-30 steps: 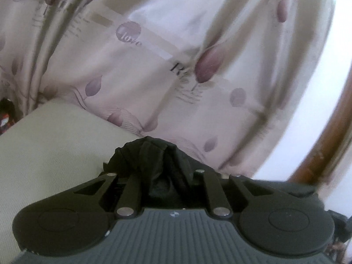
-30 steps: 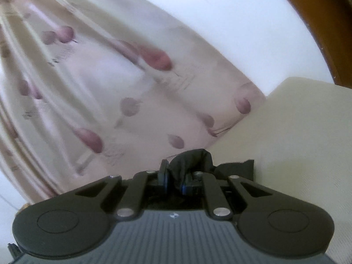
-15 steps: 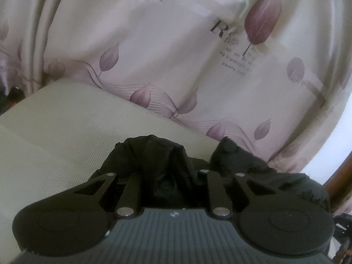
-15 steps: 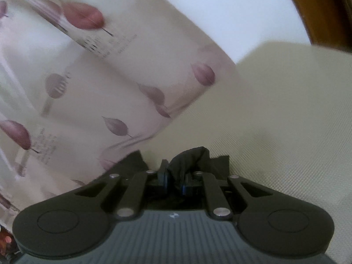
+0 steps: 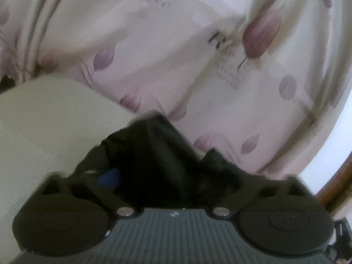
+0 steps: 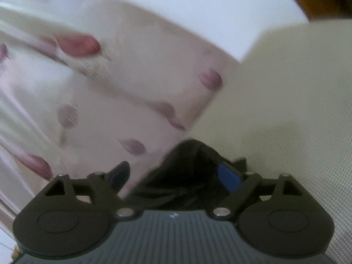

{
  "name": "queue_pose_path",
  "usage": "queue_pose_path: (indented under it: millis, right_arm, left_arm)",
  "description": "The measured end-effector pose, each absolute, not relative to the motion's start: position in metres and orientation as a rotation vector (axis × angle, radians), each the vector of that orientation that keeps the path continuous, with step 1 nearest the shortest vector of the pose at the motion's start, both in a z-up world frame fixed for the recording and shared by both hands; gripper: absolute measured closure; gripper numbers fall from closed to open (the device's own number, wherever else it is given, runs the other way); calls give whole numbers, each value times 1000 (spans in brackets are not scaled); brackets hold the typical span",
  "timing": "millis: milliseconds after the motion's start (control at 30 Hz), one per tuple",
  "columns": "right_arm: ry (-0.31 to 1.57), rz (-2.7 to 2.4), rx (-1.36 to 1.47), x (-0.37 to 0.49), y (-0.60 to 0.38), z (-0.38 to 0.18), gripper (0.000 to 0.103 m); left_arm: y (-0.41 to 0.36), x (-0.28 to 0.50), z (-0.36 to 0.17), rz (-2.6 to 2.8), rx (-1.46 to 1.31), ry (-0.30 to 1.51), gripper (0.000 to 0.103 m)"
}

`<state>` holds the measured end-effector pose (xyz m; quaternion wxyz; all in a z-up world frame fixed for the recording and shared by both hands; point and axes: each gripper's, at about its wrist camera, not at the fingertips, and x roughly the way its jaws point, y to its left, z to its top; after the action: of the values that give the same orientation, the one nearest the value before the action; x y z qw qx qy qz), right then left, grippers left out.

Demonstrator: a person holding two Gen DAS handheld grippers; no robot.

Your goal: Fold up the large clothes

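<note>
Two grippers: both are opening their jaws at this moment, each with dark cloth between them.
Left gripper (image 5: 176, 176): spread wide; a blue pad (image 5: 109, 179) shows at 9 o'clock of the bunched cloth, clear of it; the other finger is hidden.
Right gripper (image 6: 178, 176): spread; cloth lies between, nearer the blue-padded finger (image 6: 230, 179) at 3 o'clock; whether it touches I cannot tell.
Garment (image 5: 158, 154): black, heaped just ahead of both grippers on the pale woven cushion (image 5: 44, 121), which fills 9 o'clock in the left view and 3 o'clock in the right.
Behind: a leaf-print curtain (image 5: 176, 55) at 12 o'clock, close to the heap.
Handling, as a judgement: soft, limp and light; it holds no shape and slumps where released; the thin, faintly sheeny cloth may slip from a shallow pinch.
Where to grip: an edge or corner, pinched deep over a doubled fold rather than the loose peak.
</note>
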<state>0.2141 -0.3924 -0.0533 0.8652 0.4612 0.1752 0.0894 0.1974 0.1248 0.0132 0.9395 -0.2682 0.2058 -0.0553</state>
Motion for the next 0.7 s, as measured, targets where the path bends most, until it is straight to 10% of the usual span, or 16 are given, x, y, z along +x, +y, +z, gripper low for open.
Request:
queue_pose_path:
  millis: [133,233,300,400,700]
  right_arm:
    - [355,248,787,203,-373,-28,21]
    - [429,254,423,206,-322,-4,68]
    - [471,273,264,211,-286,0,79]
    - [501,306,156,224,-251,-2,81]
    - [624,268,45,271,-218,-35,82]
  left_arm:
    - [111,185,26,-118,-446,355,0]
    - [92,181,33,-154,-362,339,7]
    - [73,183,33,-192,-291,355,32]
    - [49,198,32,-224,-228,436,64]
    - [41,261,-9,-139,-162,617,65]
